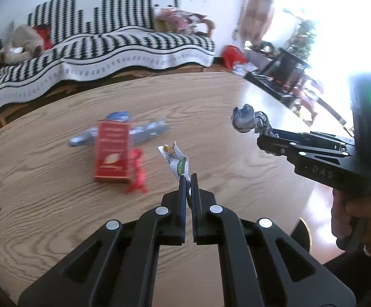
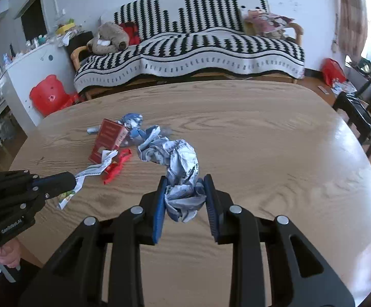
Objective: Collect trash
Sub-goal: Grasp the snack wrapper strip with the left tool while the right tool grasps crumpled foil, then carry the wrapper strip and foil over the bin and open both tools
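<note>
Both jaws were already loaded: a thin wrapper [image 1: 176, 160] was pinched in the left gripper [image 1: 189, 179], crumpled paper [image 2: 182, 179] clamped in the right gripper [image 2: 185, 181]. The remaining litter, a red box [image 1: 112, 151] included, was left on the desk [image 1: 236, 179] ahead, nearer the left.

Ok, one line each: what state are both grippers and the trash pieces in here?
Left gripper: shut on white wrapper, lifted.
Right gripper: shut on crumpled newspaper, lifted.
Red box: lying flat on table.
Red wrapper: loose beside the box.
Blue-grey wrapper: crumpled, behind the box.
</note>
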